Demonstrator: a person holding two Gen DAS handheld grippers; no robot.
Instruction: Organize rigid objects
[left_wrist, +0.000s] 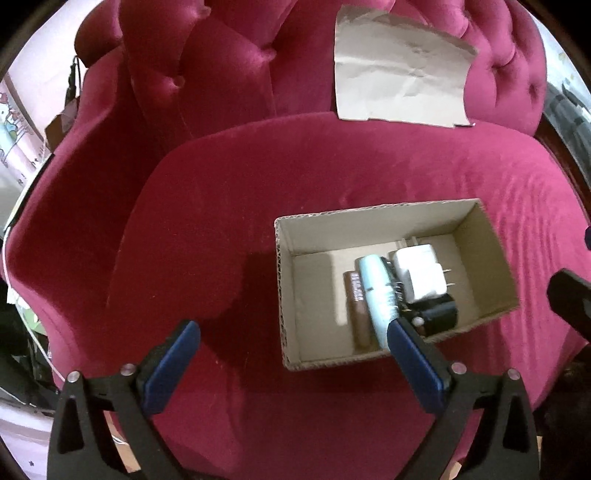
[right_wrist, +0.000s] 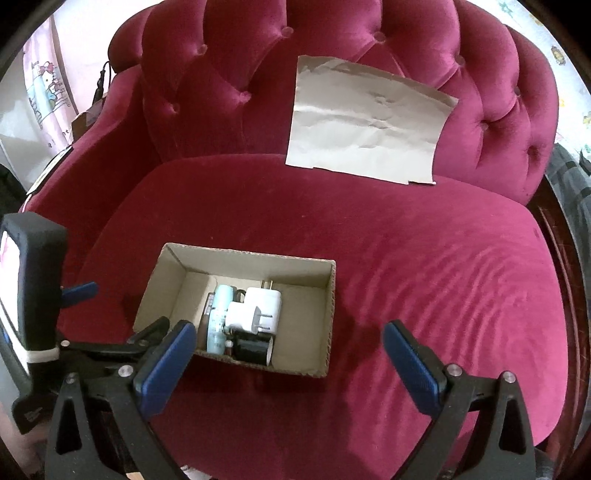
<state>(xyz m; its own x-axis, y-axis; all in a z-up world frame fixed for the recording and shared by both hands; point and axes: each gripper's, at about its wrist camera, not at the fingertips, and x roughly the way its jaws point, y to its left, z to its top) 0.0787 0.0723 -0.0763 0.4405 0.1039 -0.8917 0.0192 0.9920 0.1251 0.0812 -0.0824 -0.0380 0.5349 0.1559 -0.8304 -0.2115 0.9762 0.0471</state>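
An open cardboard box (left_wrist: 376, 211) (right_wrist: 255, 254) stands on the crimson velvet seat (left_wrist: 229, 206) (right_wrist: 424, 266). Inside it lie a brown tube (left_wrist: 356, 306), a pale blue tube (left_wrist: 375, 288) (right_wrist: 221, 306), a white plug adapter (left_wrist: 421, 273) (right_wrist: 255, 310) and a black cylinder (left_wrist: 439, 314) (right_wrist: 255, 349), packed side by side. My left gripper (left_wrist: 293, 328) hangs open and wide over the box's left wall, nothing between its fingers. My right gripper (right_wrist: 289, 328) is open too, empty, above the box's near right corner. In the right wrist view the left gripper (right_wrist: 122, 306) shows at the box's left side.
A creased sheet of brown paper (left_wrist: 399, 74) (right_wrist: 365, 125) leans on the tufted backrest (left_wrist: 221, 59) (right_wrist: 258, 74). Padded arms curve round both sides of the seat. A dark wooden frame edge (right_wrist: 557, 240) runs along the right. Cartoon-print fabric (right_wrist: 44, 85) hangs at far left.
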